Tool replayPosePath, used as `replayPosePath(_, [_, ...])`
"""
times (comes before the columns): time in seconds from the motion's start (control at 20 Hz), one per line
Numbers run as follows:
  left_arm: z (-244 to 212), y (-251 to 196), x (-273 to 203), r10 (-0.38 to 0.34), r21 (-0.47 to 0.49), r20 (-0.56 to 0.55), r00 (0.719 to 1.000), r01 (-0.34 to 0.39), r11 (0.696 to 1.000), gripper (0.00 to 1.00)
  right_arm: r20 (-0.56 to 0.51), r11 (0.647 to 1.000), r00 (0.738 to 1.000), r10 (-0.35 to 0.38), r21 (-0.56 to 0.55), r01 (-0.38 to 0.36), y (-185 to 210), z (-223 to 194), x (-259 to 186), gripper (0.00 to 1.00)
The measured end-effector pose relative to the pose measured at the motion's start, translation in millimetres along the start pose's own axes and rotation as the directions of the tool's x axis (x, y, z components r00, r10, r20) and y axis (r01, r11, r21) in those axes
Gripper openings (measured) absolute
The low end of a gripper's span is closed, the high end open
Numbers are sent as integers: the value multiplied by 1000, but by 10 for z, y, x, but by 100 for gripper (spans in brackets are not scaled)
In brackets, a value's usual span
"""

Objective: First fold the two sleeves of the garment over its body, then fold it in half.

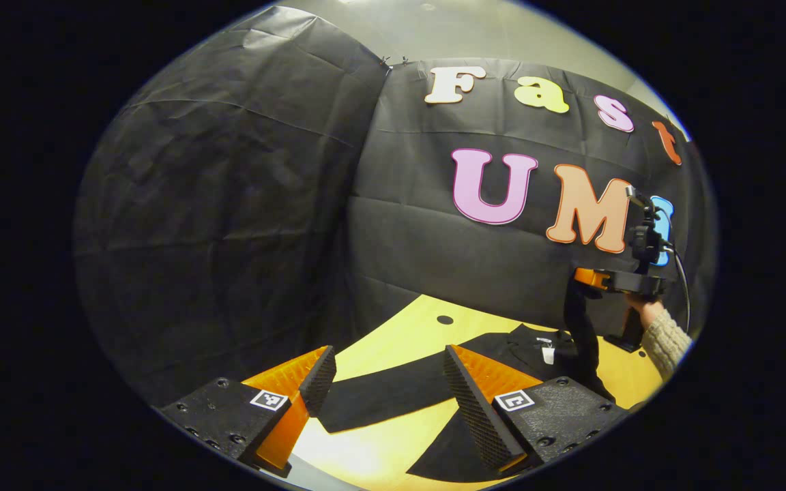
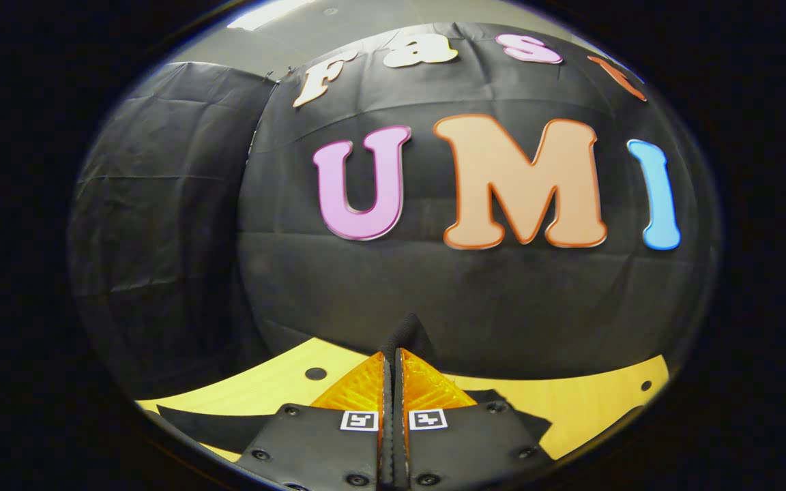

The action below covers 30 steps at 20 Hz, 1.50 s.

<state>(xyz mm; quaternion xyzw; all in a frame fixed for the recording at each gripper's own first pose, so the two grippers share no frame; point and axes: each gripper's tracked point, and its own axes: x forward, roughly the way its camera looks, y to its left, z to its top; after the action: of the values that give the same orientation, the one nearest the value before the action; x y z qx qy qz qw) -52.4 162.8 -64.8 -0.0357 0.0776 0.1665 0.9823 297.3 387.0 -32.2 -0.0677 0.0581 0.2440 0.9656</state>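
- the black garment point(image 1: 502, 348) lies flat on the yellow bench point(image 1: 393, 334), with its collar and white tag point(image 1: 547, 354) at the far end, near the cloth wall.
- its long way runs from that collar back toward the near edge of the bench. one long sleeve point(image 1: 379, 395) sticks out flat to the side, across the bench.
- the left tongs point(image 1: 386, 392) are spread wide and hold nothing. they hang just over that flat sleeve.
- the right tongs point(image 2: 390, 382) are pressed together on the other sleeve point(image 1: 580, 327), with a bit of black cloth poking up between the tips. a hand point(image 1: 642, 307) holds them high, so this sleeve hangs down in a strip.
- the pinch looks small, so the sleeve could slip out if it is pulled fast.
- lifting too high might drag the body and bunch it up, and then the fold would be crooked.
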Motion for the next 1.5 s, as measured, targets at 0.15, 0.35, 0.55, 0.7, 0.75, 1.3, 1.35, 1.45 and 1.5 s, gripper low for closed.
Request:
replayPosePath(0.15, [-14, 37, 7, 23, 7, 5, 1000, -23, 1000, 92, -62, 999, 997, 47, -6, -47, 240, -400, 219, 2])
replayPosePath(0.35, [-103, 64, -5, 40, 28, 9, 999, -40, 999, 94, -137, 997, 988, 76, -5, -77, 397, -878, 546, 2])
replayPosePath(0.55, [-208, 46, 30, 54, 36, 3, 999, -54, 998, 94, -200, 997, 977, 73, 5, -73, 389, -1253, 732, 2])
replayPosePath(0.7, [-416, 28, 48, 56, 28, -24, 998, -55, 998, 94, -238, 997, 968, 83, 21, -80, 393, -1479, 788, 2])
replayPosePath(0.75, [-474, 60, 44, 56, 25, -36, 998, -55, 998, 92, -245, 996, 965, 93, 29, -89, 412, -1527, 796, 2])
replayPosePath(1.3, [-864, 266, 328, 58, 6, -122, 991, -58, 998, 93, -274, 999, 960, 53, 17, -51, 260, -1639, 706, 100])
replayPosePath(1.35, [-879, 275, 361, 57, 12, -125, 990, -56, 998, 95, -268, 999, 962, 48, 24, -43, 217, -1607, 696, 100])
replayPosePath(1.45, [-909, 287, 442, 52, 18, -132, 990, -50, 999, 95, -256, 999, 966, 37, 31, -30, 136, -1515, 621, 100])
replayPosePath(1.5, [-955, 308, 485, 52, 21, -140, 989, -49, 999, 94, -248, 999, 968, 29, 34, -22, 82, -1470, 578, 100])
